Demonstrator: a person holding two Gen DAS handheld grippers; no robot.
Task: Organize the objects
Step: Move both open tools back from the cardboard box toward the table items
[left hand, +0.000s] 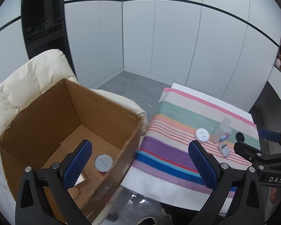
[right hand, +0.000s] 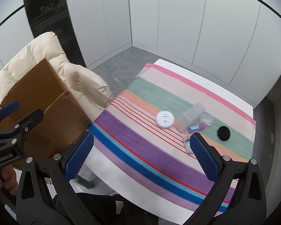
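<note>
Meanwhile, both grippers, left gripper point(left hand: 140, 161) and right gripper point(right hand: 142, 153), gape empty; a round tin point(left hand: 103, 162), seemingly grey-lidded, lies inside the cardboard box point(left hand: 37, 116).

Left gripper point(left hand: 140, 162): black plastic frame, silver screws; blue cross-hatched pads point(left hand: 77, 164).
Right gripper point(right hand: 142, 156): same black frame, blue textured pads point(right hand: 204, 158).
Markings: "DAS" and "GenRobot.AI" are printed in white on the bodies.
</note>
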